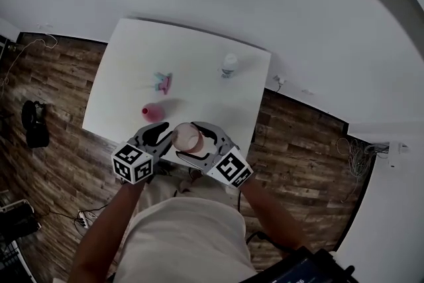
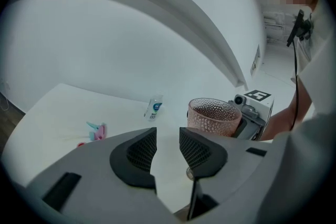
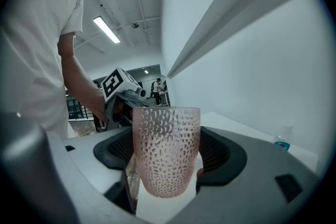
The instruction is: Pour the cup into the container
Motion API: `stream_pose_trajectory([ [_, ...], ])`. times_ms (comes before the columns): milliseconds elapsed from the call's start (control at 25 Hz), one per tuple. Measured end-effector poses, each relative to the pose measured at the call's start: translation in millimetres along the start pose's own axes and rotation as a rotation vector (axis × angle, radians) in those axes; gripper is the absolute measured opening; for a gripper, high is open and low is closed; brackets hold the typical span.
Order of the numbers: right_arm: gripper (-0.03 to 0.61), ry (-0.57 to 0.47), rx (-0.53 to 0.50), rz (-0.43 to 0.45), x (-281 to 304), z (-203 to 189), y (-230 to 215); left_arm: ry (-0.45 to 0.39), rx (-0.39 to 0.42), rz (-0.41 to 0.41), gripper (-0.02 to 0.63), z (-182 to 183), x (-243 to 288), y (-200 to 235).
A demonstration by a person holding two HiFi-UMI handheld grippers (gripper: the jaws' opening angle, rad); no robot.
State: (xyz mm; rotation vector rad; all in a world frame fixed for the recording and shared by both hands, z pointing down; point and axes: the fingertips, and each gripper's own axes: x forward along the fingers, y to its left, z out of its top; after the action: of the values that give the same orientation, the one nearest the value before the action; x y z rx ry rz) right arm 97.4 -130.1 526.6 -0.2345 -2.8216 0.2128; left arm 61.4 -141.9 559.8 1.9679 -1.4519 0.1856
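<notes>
Hovering spread and empty, your left gripper [image 2: 168,135] waits near the small pink round container [image 1: 152,113] on the white table [image 1: 199,56]. Your right gripper [image 3: 166,157] pinches the pink dimpled glass cup [image 1: 187,138] upright. Carry it level over the container, then tip slowly.

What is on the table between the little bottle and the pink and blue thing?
Nothing. In the head view, the white table is bare between the bottle and the pink and blue thing.
</notes>
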Motion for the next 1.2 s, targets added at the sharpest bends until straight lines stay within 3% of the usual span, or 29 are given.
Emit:
stream_pose_trajectory([
  [960,0.360,0.035,-0.060,0.010,7.0,-3.4,16.7,-0.019,0.033,0.008,0.094,9.2,-23.5,-8.1],
  [1200,0.360,0.041,-0.035,-0.072,10.6,-24.5,0.6,0.027,0.006,0.040,0.095,-15.9,-21.8,6.3],
])
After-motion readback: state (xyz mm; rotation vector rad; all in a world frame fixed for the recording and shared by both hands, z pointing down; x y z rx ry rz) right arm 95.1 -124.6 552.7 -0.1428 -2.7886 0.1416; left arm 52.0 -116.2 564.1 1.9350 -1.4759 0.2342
